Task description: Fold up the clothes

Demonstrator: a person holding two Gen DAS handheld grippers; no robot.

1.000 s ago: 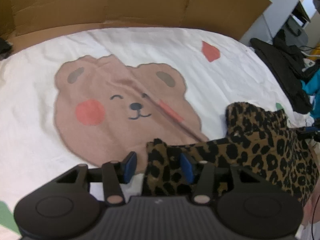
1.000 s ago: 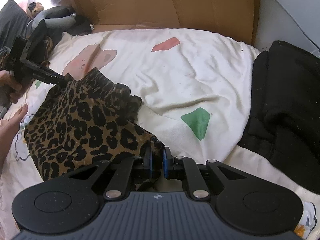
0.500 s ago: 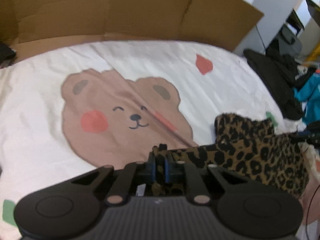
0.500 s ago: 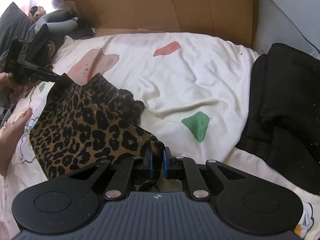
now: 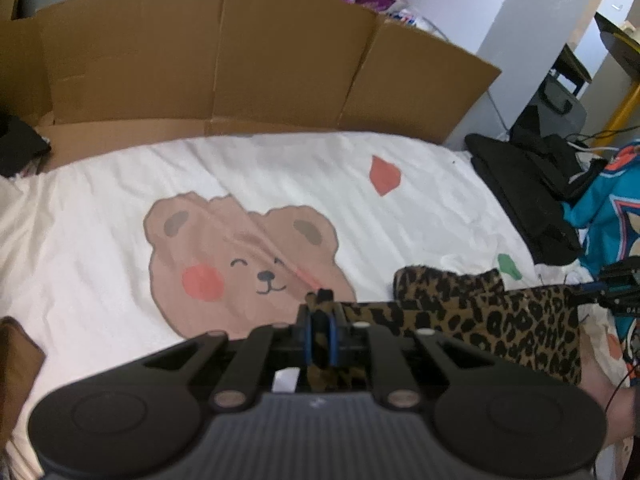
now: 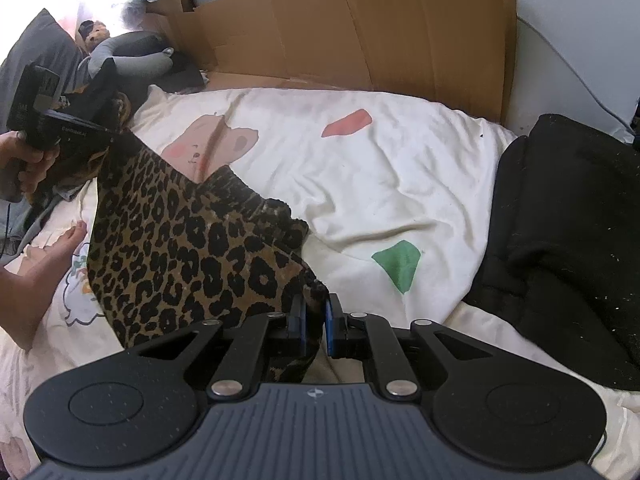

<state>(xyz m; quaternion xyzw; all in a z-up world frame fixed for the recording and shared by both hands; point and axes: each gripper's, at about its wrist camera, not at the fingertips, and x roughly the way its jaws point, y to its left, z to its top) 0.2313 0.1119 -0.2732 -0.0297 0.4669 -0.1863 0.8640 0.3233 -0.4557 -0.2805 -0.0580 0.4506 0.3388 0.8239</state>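
Your left gripper (image 5: 319,330) pinched tight on one corner of the leopard-print garment (image 6: 192,248), your right gripper (image 6: 315,326) clamped on the opposite corner, garment stretched between them above the white bear-print bedsheet (image 5: 120,208), cardboard (image 5: 224,60) behind.

Handheld black two-finger grippers, blue pads

Left gripper (image 5: 319,334) and right gripper (image 6: 315,330): ribbed grey-black body, round black discs at 8 and 4 o'clock, black linkage arms with silver pivot screws, blue fingertip pads (image 6: 330,330). Small logo on ribbed top centre. Bare hand (image 6: 28,160), bare foot (image 6: 44,268), no sleeve visible.
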